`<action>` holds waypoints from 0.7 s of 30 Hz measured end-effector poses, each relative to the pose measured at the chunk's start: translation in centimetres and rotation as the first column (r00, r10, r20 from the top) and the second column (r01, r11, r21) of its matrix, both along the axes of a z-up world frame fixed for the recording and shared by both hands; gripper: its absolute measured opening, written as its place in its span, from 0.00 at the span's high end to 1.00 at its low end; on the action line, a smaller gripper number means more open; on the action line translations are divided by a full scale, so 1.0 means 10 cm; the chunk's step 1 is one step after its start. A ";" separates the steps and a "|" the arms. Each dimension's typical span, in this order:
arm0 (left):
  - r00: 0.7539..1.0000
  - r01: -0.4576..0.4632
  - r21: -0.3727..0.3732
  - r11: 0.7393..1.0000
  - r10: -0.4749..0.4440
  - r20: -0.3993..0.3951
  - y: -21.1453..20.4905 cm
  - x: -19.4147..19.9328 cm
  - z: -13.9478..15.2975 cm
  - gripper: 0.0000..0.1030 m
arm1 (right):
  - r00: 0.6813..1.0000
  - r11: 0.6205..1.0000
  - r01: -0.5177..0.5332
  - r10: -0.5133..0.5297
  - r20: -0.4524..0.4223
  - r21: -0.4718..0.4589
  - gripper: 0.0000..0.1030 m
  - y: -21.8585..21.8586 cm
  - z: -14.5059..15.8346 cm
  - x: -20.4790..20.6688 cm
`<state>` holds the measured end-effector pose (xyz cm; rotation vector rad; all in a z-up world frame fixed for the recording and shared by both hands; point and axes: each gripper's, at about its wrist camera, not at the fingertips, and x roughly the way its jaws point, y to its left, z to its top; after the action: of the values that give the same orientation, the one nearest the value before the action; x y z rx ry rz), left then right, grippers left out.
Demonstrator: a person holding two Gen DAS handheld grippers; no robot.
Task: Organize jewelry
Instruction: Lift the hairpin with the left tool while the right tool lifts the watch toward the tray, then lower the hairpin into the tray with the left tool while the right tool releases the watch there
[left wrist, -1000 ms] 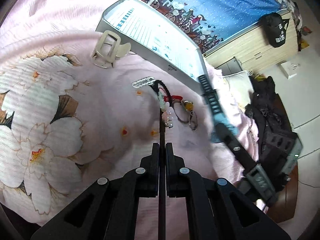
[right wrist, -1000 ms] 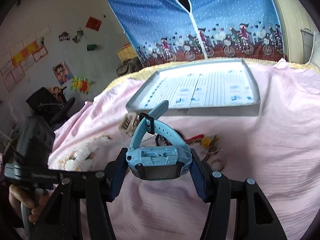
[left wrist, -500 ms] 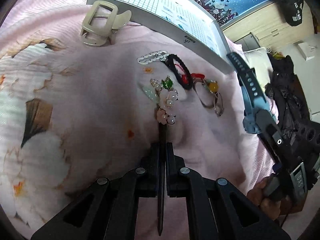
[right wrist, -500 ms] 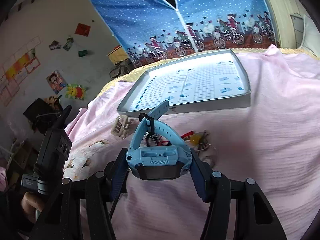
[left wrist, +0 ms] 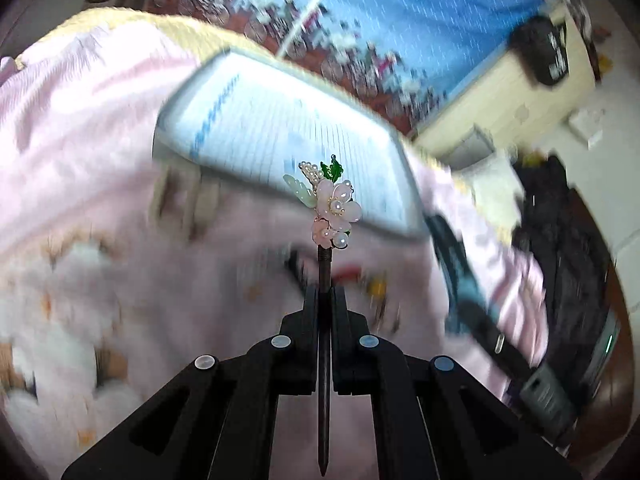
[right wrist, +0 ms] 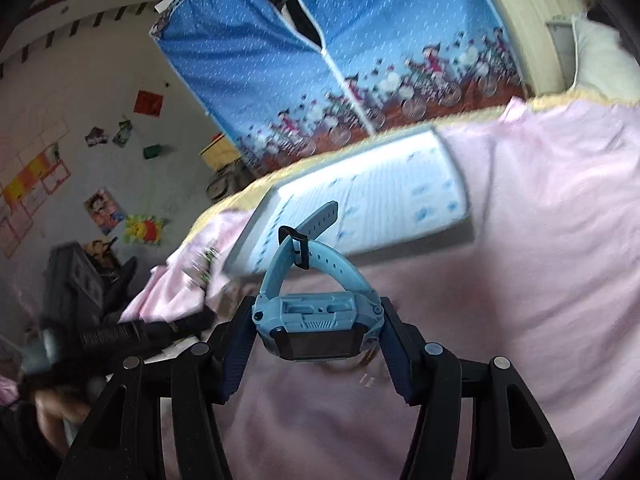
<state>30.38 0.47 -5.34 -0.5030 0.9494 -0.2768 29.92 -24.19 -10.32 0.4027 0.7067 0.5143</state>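
The left tool (left wrist: 325, 294) grips a flower hairpin (left wrist: 325, 264) and the right tool (right wrist: 318, 334) clamps a blue watch (right wrist: 316, 316), both in the air above the bed (right wrist: 540, 240). Neither lies in the tray (left wrist: 256, 128) yet; blurred trinkets appear to remain on the bedspread.

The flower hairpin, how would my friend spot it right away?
Find the pink bedspread with the white tray on it. In front, the left hand-held gripper pinches a dark stick: the flower hairpin. Only it has pink petals, pearls and green leaves.
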 end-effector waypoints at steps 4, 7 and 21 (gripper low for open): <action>0.989 -0.140 0.015 0.990 0.139 0.043 0.08 0.45 0.12 0.97 | 0.999 0.997 0.045 -0.044 0.018 -0.066 0.45 0.07 -0.09 0.47; 0.986 -0.164 0.041 0.986 0.162 0.049 0.06 0.78 0.09 0.97 | 0.999 0.997 0.052 -0.052 0.007 -0.061 0.45 0.10 -0.16 0.75; 0.999 -0.046 0.196 0.980 0.050 -0.017 -0.32 1.73 -0.51 0.97 | 0.996 0.993 0.037 -0.045 -0.073 -0.112 0.45 0.12 -0.50 1.42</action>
<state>47.64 -2.78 -10.48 -0.3481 0.9729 -0.1330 44.08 -22.97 -15.36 0.3337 0.7948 0.4204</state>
